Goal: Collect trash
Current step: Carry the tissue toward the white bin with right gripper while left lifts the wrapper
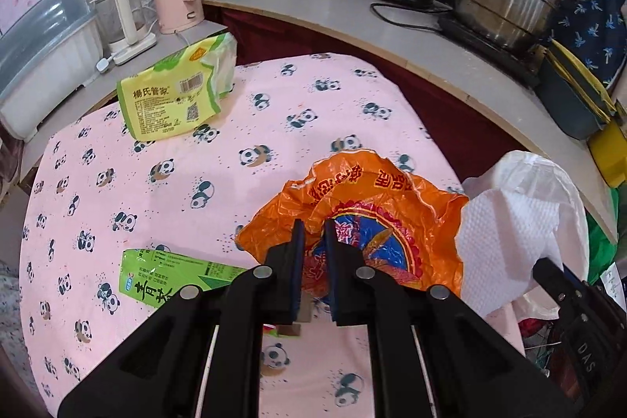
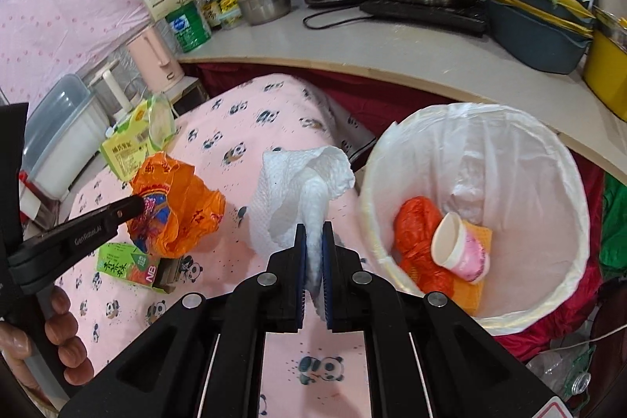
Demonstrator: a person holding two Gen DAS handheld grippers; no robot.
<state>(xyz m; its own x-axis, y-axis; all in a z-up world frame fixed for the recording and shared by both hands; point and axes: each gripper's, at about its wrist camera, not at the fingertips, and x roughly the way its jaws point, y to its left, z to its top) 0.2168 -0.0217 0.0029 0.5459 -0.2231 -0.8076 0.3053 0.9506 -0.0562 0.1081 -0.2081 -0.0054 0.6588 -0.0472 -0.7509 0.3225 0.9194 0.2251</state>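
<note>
Left claw [image 1: 314,234] pinched the bag [image 1: 364,218], right [image 2: 313,236] the tissue [image 2: 301,179]; either thin pinch might slip short of the bin [image 2: 474,128].

left gripper [image 2: 135,206]: "GenRobot.AI" | yellow-green packet [image 1: 172,96]: "杨氏管家" | green carton [image 2: 131,267]: "NB", "青茶" | right gripper arm [image 1: 586,355]: "DAS" | orange bag [image 1: 372,218] print: illegible.

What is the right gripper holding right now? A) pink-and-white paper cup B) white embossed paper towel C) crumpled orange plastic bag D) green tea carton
B: in the right wrist view the right gripper is shut on the white embossed paper towel, while the crumpled orange plastic bag is with the left gripper.
</note>
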